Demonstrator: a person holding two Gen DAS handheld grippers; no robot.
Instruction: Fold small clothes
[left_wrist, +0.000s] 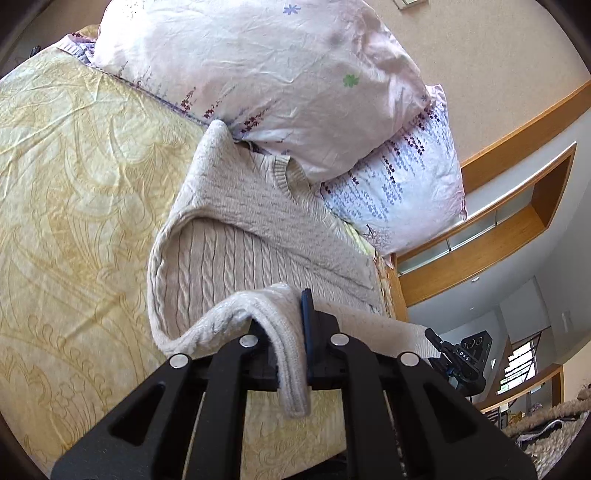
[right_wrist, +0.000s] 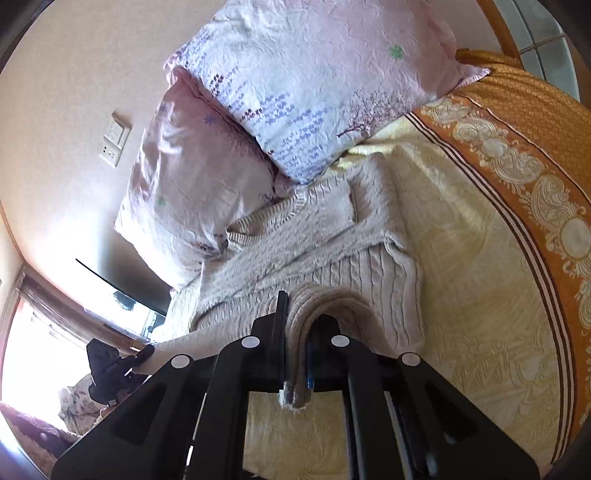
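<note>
A cream cable-knit sweater (left_wrist: 236, 236) lies on the yellow patterned bedspread (left_wrist: 74, 192), its neck towards the pillows and its sleeves folded across the body. My left gripper (left_wrist: 286, 332) is shut on the ribbed hem, lifted off the bed. My right gripper (right_wrist: 295, 332) is shut on the other corner of the hem; the sweater (right_wrist: 314, 251) stretches away from it. The right gripper also shows in the left wrist view (left_wrist: 458, 354), and the left gripper shows in the right wrist view (right_wrist: 122, 365).
Two floral pillows (left_wrist: 280, 81) lean at the head of the bed, touching the sweater's neck. An orange patterned blanket (right_wrist: 517, 122) borders the bedspread (right_wrist: 461, 295). A wooden shelf (left_wrist: 498, 221) and wall stand beyond the bed's edge.
</note>
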